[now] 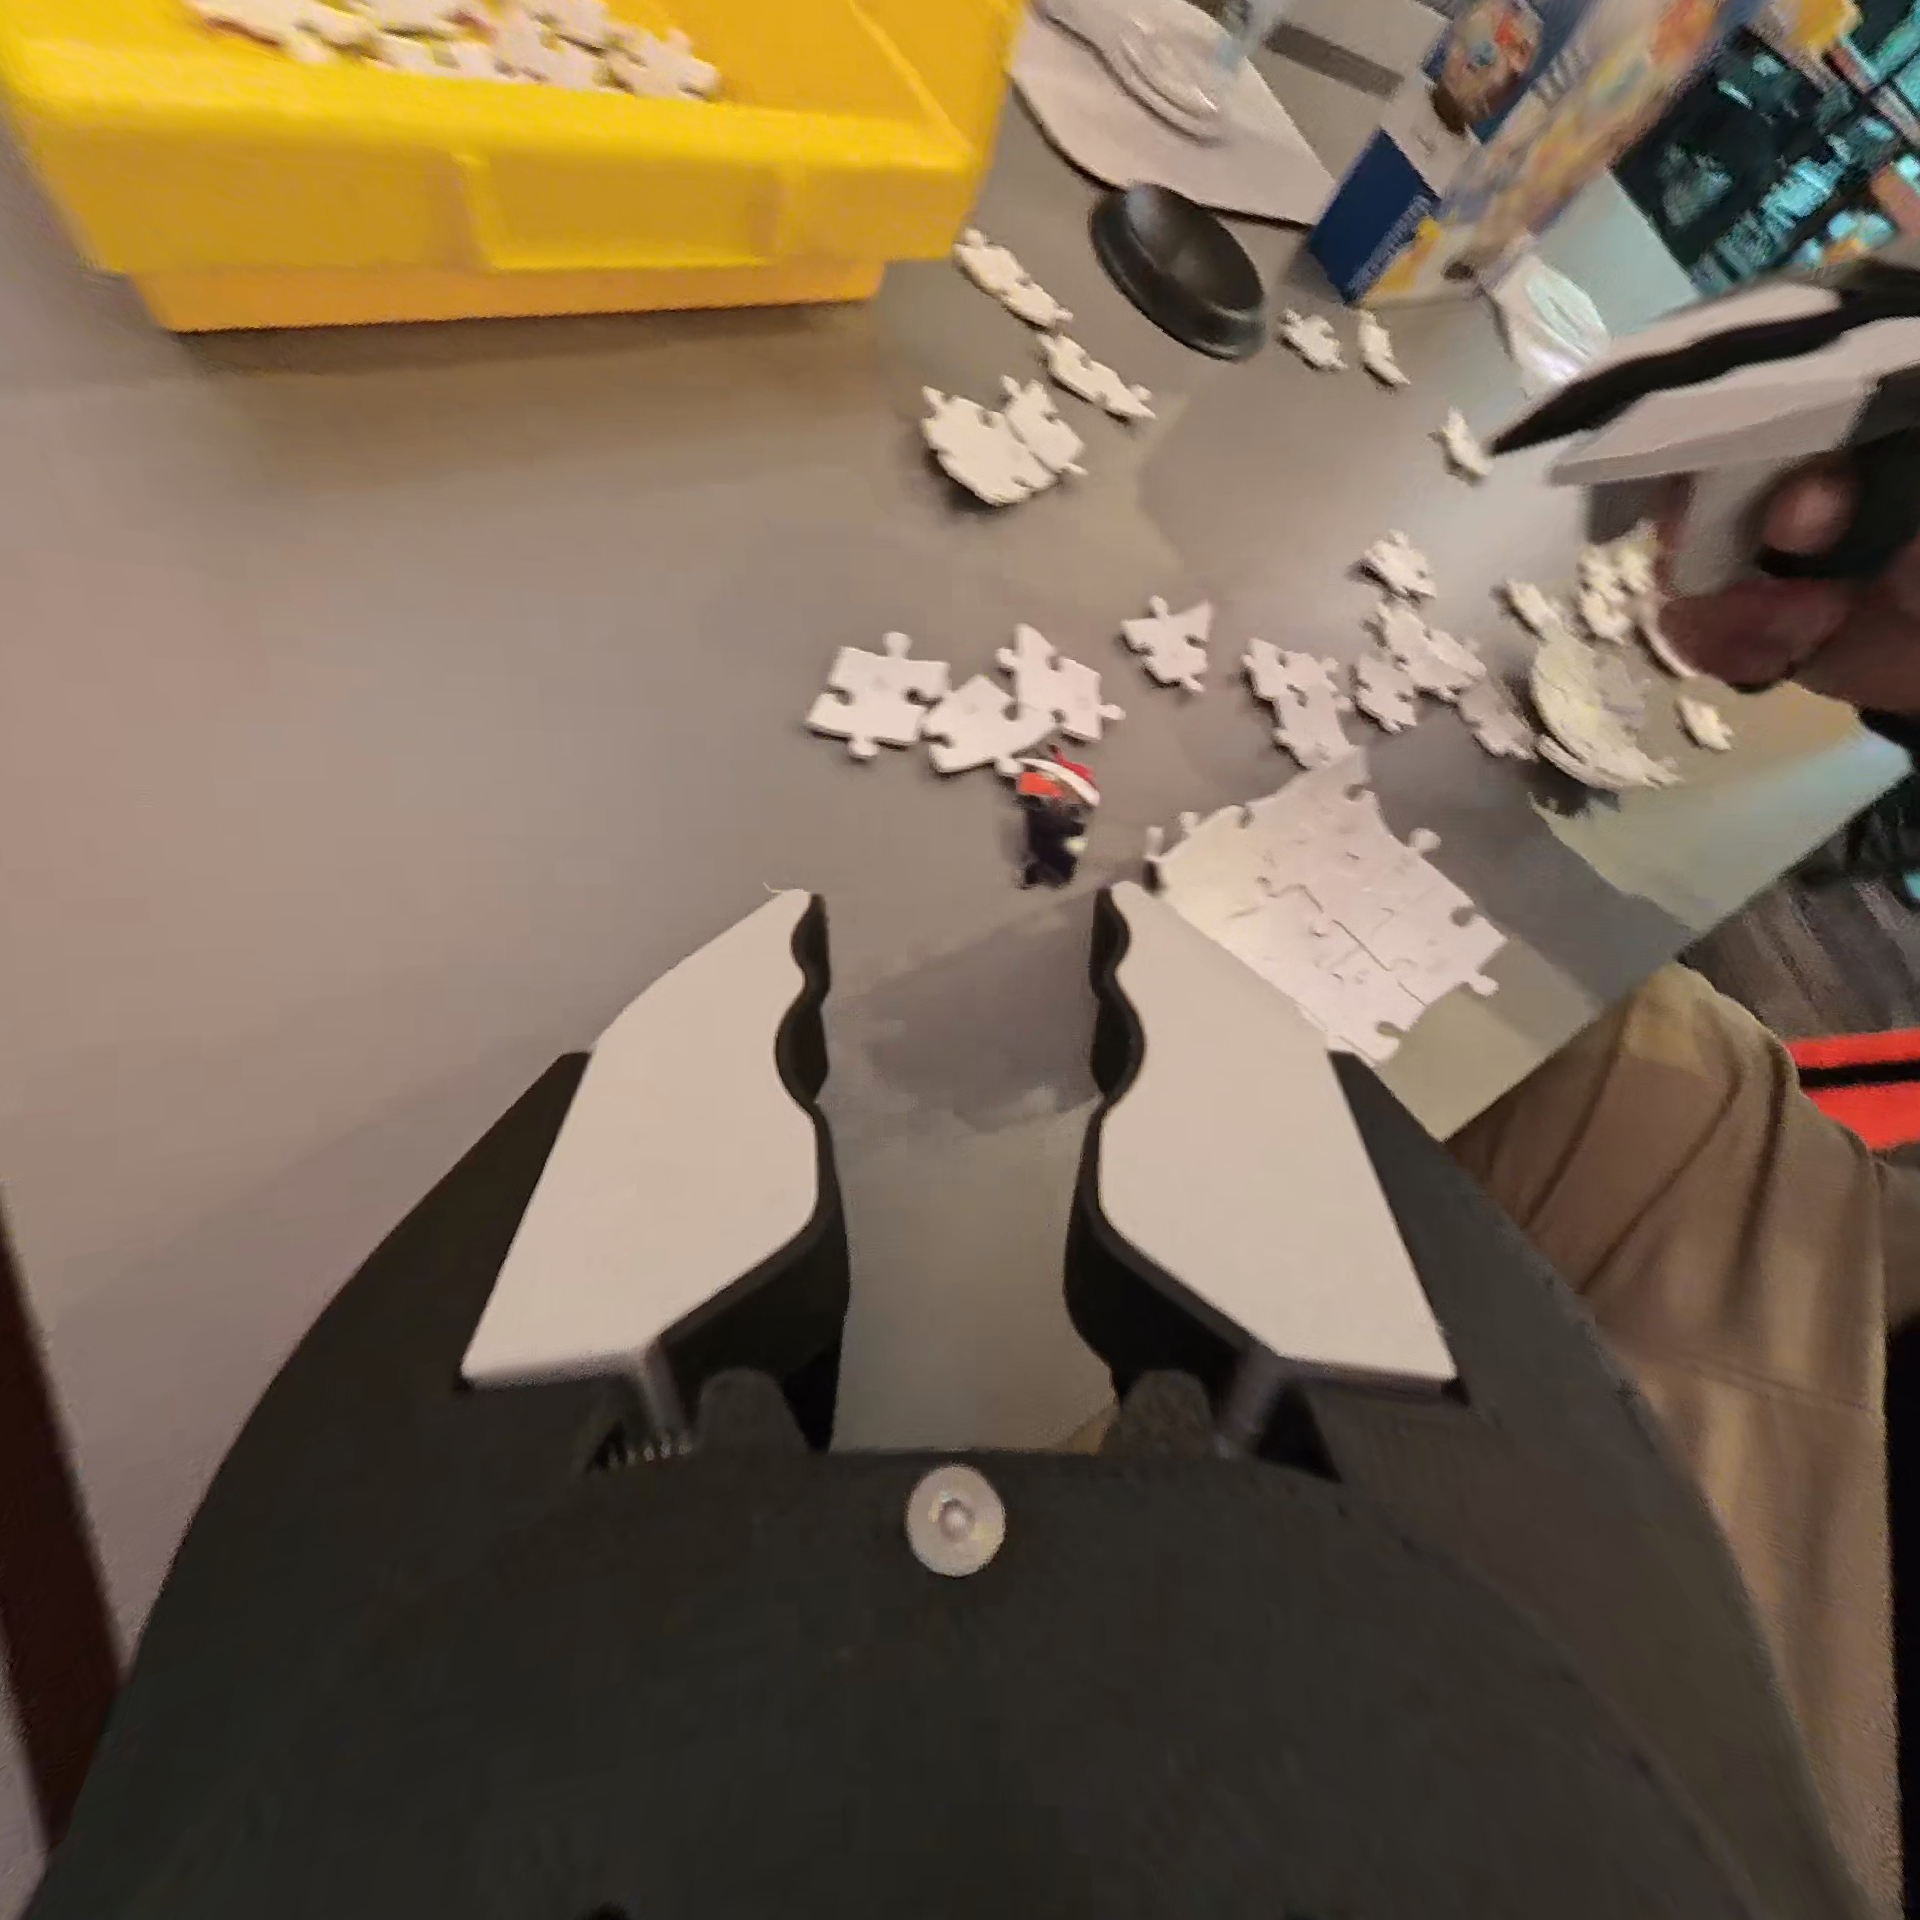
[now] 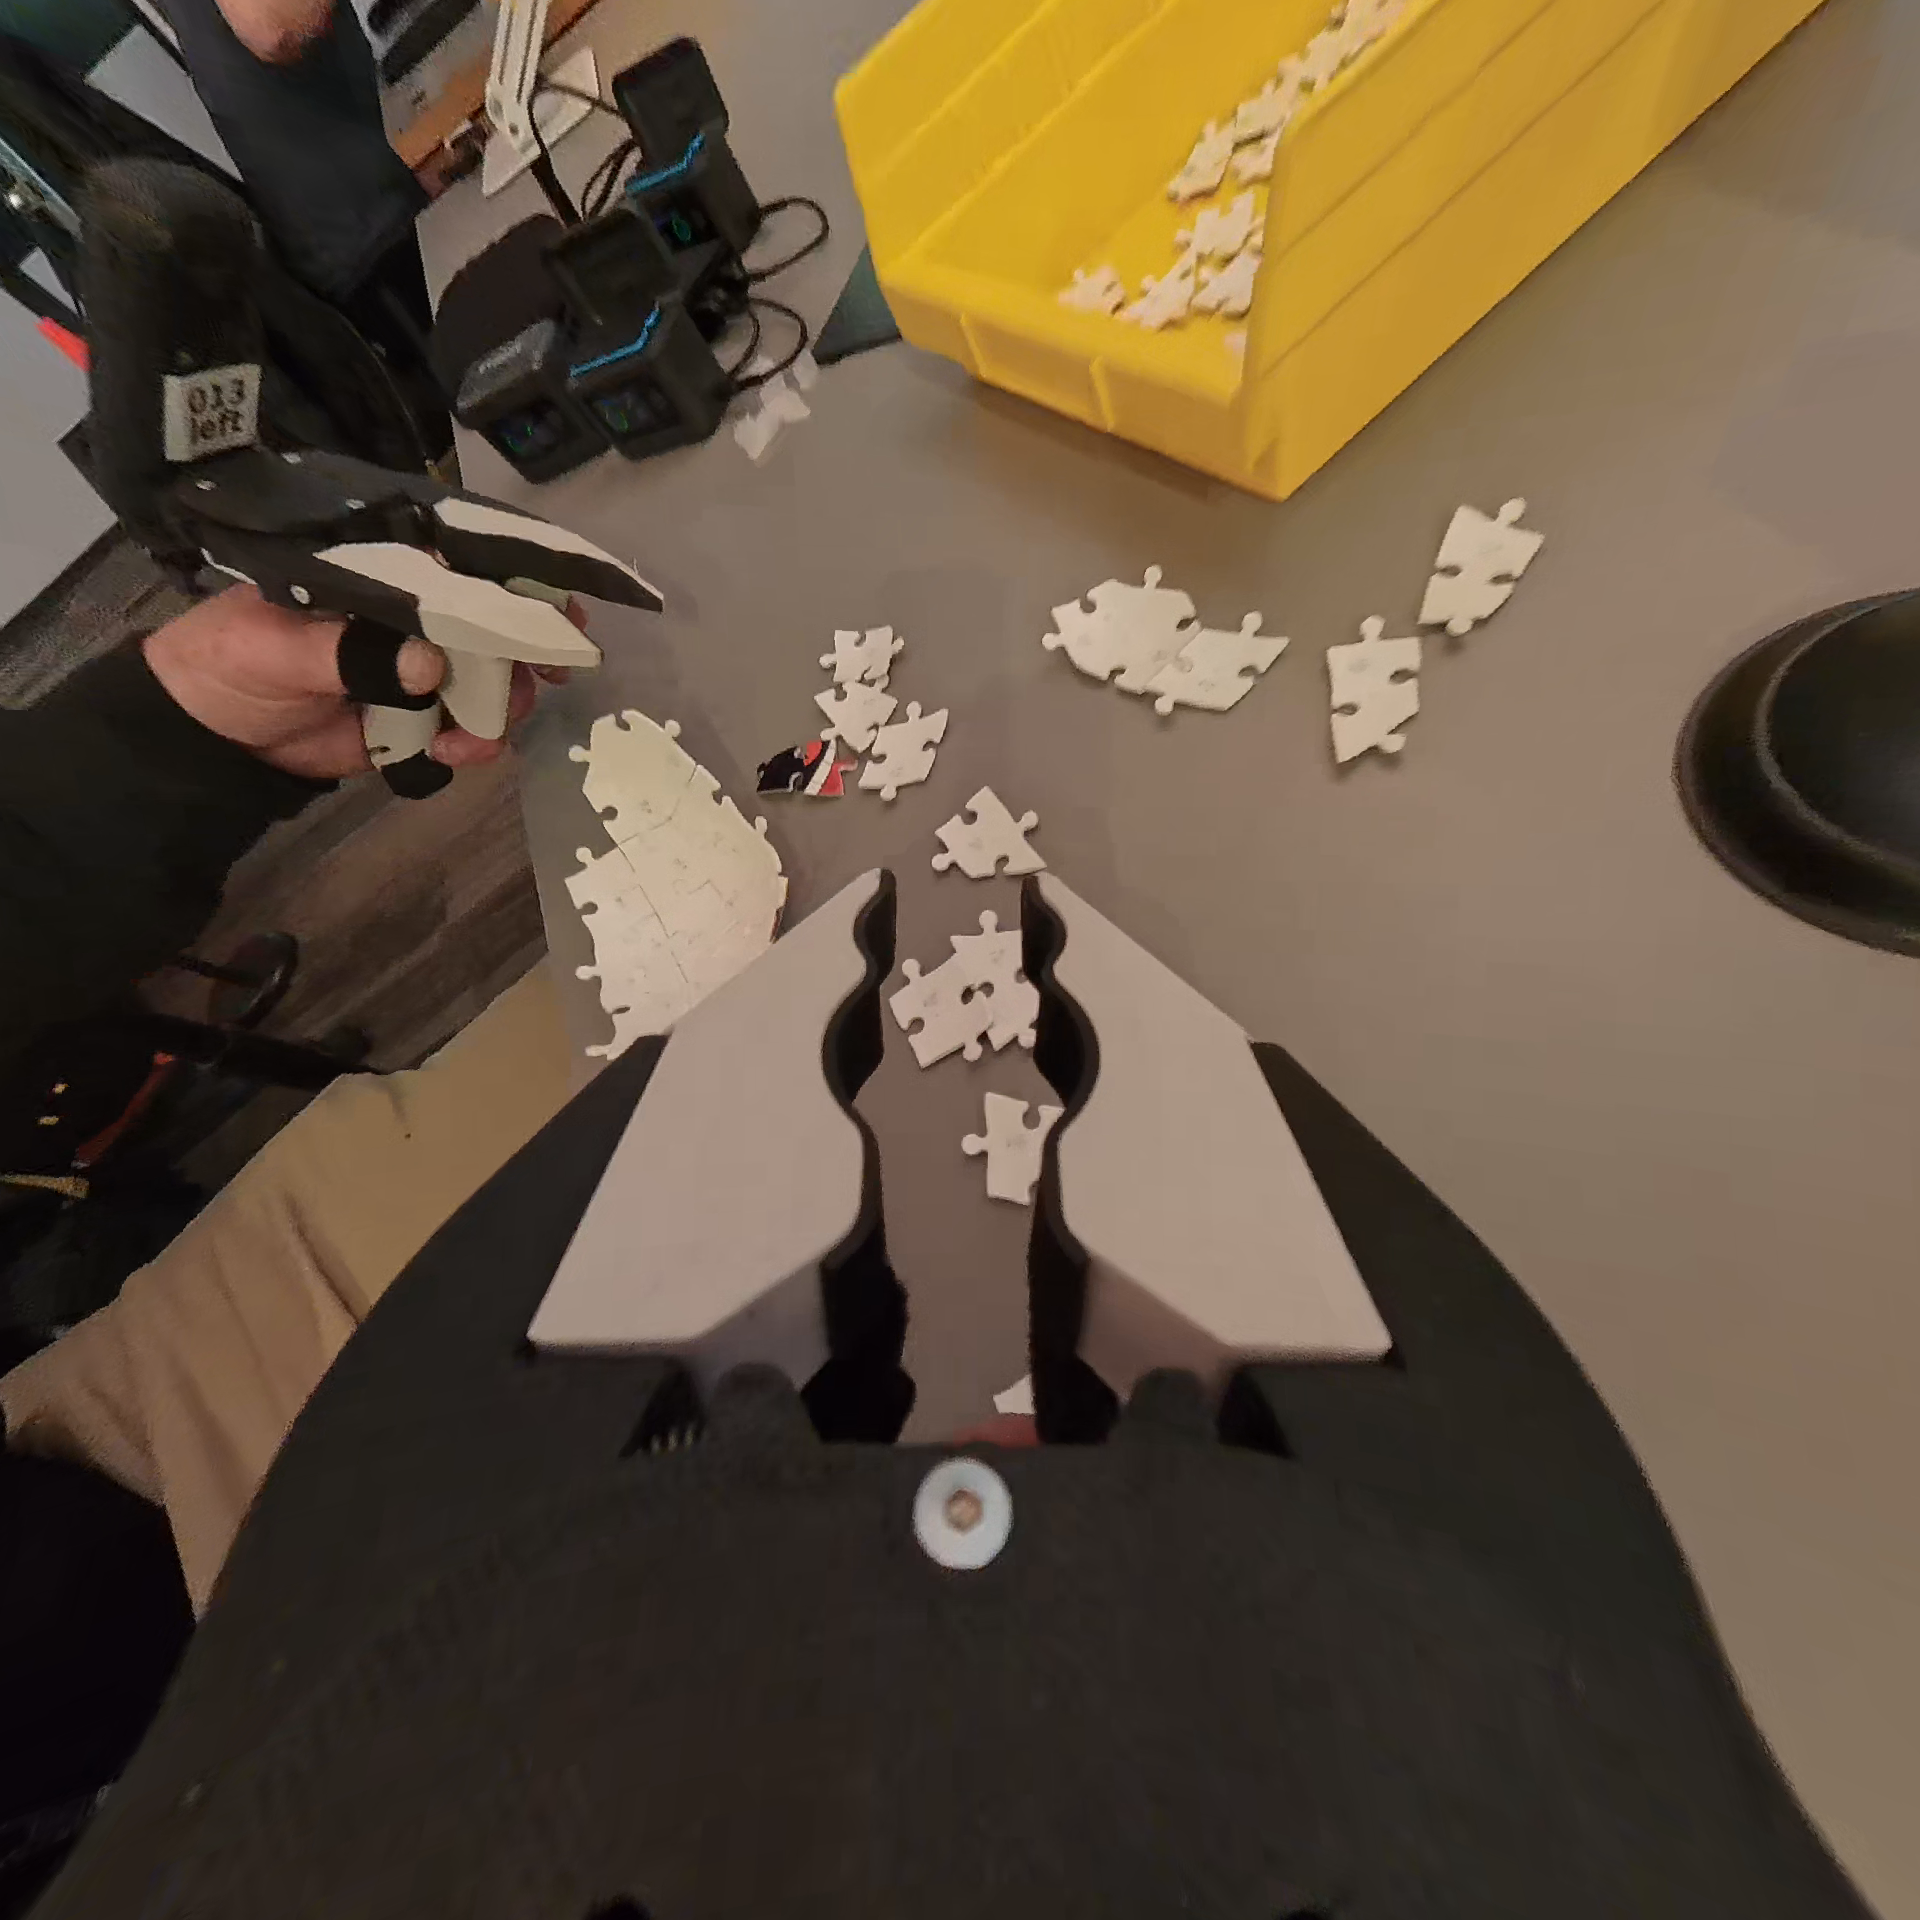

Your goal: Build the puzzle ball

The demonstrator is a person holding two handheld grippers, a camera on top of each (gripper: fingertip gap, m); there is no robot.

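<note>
- Left wrist view: the left gripper point(image 1: 961, 914) hangs above the grey table point(image 1: 416, 675), its jaws parted with nothing between them, only bare tabletop below.
- Just ahead and to the right of it lies the joined panel point(image 1: 1340, 914), a curved sheet of several interlocked white pieces sitting at the table's near edge. That is the most finished part on show.
- Beyond it are loose puzzle pieces point(image 1: 966, 696) scattered white side up, some hooked together in twos and threes, plus one coloured piece point(image 1: 1055, 805) lying printed side up.
- The yellow bin point(image 1: 468, 177) at the back holds many more pieces, and the black stand point(image 1: 1179, 265) for the ball sits bare.
- The right gripper point(image 1: 1527, 442) shows at the far right, held in a hand above the pieces; from here I cannot tell how its jaws stand.
- Right wrist view: the right gripper point(image 2: 956, 883) is released too, jaws apart and gripping nothing, hovering over a small joined cluster point(image 2: 966, 997) and a single piece point(image 2: 1013, 1143) seen in the gap.
- The joined panel point(image 2: 675, 883) sits to the left, near the table edge, below the left gripper point(image 2: 623, 623).
- My reading: the build is at an early stage. One shell section and a few small clusters are done; most pieces are unjoined, no ball shape exists yet, and nothing rests on the stand.
</note>
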